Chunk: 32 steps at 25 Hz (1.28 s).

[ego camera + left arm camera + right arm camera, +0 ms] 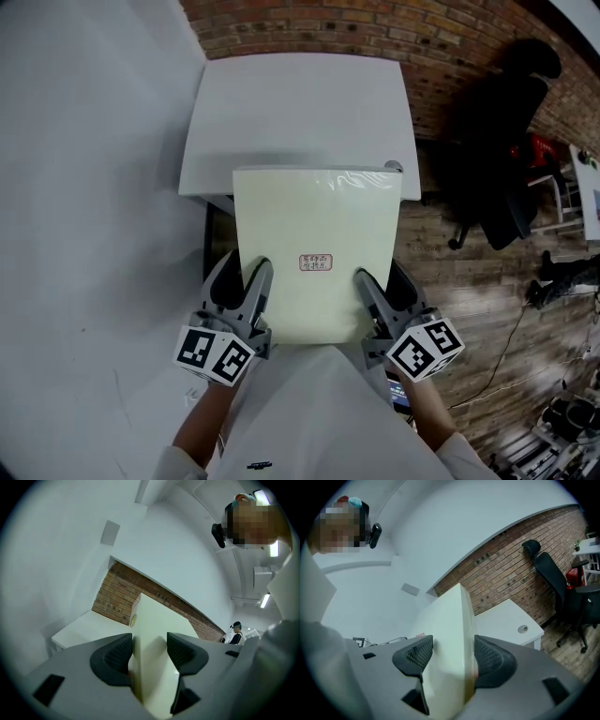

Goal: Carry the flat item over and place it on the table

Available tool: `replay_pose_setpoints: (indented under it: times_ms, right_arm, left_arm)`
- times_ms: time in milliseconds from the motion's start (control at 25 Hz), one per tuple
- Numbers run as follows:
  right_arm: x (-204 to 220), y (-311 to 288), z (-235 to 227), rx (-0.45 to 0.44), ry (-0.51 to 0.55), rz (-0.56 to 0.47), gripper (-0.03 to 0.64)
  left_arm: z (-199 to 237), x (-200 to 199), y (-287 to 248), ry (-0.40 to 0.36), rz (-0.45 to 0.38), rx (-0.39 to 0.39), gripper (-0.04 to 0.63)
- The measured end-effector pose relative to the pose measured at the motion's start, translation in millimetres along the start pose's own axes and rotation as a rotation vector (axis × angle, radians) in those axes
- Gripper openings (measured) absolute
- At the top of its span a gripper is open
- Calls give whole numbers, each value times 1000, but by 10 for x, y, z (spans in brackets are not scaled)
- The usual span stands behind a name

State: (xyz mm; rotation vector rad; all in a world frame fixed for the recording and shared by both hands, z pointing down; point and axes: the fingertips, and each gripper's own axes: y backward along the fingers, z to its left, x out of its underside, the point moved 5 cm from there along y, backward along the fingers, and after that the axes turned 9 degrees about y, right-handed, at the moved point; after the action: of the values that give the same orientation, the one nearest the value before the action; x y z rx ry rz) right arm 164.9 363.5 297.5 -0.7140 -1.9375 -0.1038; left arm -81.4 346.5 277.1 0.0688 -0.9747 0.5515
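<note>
A flat pale cream panel [314, 248] with a small red label is held level in front of me, one gripper on each near corner. My left gripper [242, 286] is shut on its near left part, my right gripper [386, 289] on its near right part. In the left gripper view the panel [157, 620] runs edge-on between the black pads of the left gripper [149, 651]. The right gripper view shows the same panel [445, 616] pinched by the right gripper [452, 656]. The panel's far edge overlaps the near edge of the white table [281, 103].
A black office chair [506, 141] stands to the right of the table on the wood floor. A brick wall [375, 28] runs behind, and a white wall [84, 187] lies at the left. Cables and gear [562, 412] lie at the far right. The table has a round grommet [524, 629].
</note>
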Motion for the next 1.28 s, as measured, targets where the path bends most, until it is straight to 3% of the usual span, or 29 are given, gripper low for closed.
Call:
replay_pose_setpoints:
  times_ms: [320, 920, 1280]
  right_arm:
    - [-294, -740, -145, 47, -25, 13, 273]
    - [-1013, -2390, -14, 124, -20, 10, 272]
    - [-1340, -2811, -208, 145, -13, 20, 272]
  left_arm:
    - [420, -414, -673, 22, 40, 26, 241]
    - [1421, -1598, -1828, 56, 82, 81, 241]
    - [1541, -1850, -2349, 74, 90, 99, 241]
